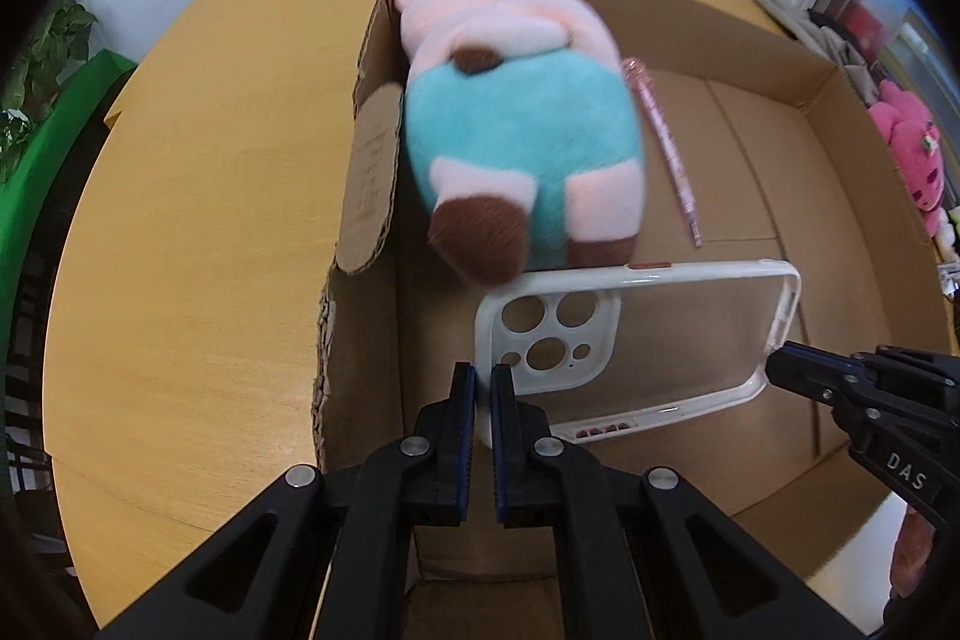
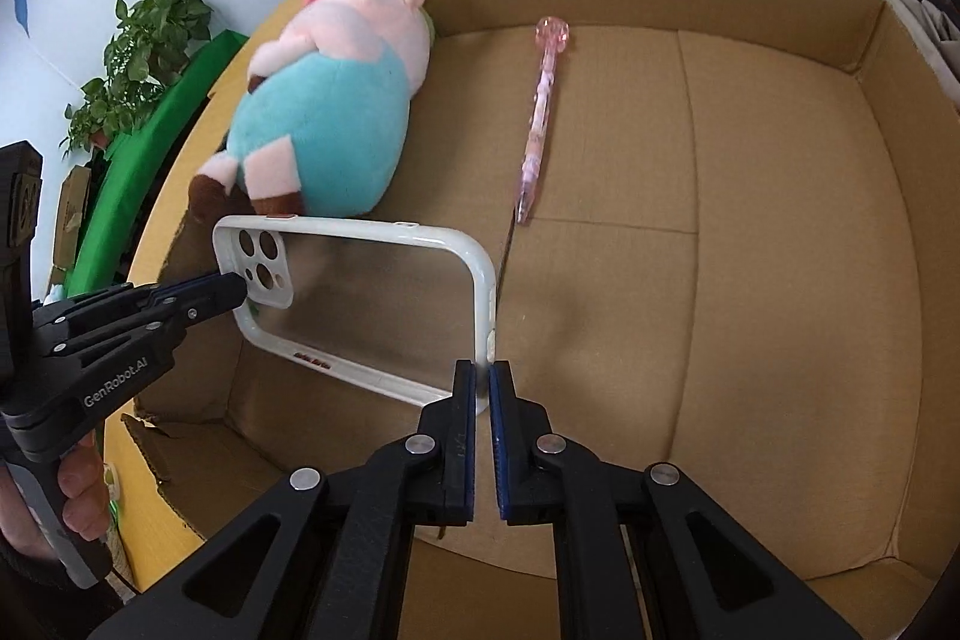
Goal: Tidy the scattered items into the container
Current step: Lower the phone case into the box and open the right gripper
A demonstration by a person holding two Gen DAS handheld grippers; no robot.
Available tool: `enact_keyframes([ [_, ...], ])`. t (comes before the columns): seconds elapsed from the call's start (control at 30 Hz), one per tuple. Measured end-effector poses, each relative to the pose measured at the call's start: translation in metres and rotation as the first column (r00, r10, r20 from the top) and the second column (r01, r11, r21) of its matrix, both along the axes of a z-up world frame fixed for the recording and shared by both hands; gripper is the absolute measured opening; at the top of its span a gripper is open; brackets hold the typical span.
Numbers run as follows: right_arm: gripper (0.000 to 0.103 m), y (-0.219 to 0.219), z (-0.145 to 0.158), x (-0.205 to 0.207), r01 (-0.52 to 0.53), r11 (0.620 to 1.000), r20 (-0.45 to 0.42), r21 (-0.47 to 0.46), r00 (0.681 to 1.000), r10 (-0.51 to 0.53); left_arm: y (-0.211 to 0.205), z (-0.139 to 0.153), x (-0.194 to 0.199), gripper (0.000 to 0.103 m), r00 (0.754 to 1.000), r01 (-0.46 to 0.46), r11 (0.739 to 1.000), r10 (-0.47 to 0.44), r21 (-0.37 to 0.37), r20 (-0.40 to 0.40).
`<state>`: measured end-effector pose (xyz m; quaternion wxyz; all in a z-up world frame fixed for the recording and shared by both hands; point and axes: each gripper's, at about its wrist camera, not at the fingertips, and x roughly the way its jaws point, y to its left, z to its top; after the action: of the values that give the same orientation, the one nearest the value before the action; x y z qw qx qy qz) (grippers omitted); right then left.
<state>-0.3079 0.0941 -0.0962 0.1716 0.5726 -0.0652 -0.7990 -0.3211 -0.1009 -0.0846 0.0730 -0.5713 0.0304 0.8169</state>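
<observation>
Over cardboard box (image 2: 780,220), clear phone case (image 2: 384,304) clamped endwise between left tool (image 1: 483,382) and right tool (image 2: 483,379).

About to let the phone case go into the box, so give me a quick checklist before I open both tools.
1. Left tool shut on case, camera-hole end: ok.
2. Right tool shut on the case's other end: ok.
3. Case over the box, inside its walls: ok.
4. Case resting on the box floor: cannot tell; it looks held above.
5. Drop spot free: not ok; the plush sits against the case's far edge.
6. Pen apart from the case: ok.
</observation>
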Motion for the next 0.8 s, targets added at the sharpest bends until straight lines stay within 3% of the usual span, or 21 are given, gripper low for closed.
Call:
enact_keyframes([
  [0.4,0.006,-0.001,-0.011,0.001,-0.018,1.000,0.052,-0.008,0.998,0.018,0.005,-0.004,0.010,0.004,1.000,-0.004,0.997,0.005,-0.083,0.016],
  [0.8,0.006,-0.002,-0.014,-0.001,-0.036,0.999,0.102,-0.039,0.994,0.040,0.010,-0.006,0.007,0.004,0.999,-0.025,0.993,0.030,-0.114,0.043],
])
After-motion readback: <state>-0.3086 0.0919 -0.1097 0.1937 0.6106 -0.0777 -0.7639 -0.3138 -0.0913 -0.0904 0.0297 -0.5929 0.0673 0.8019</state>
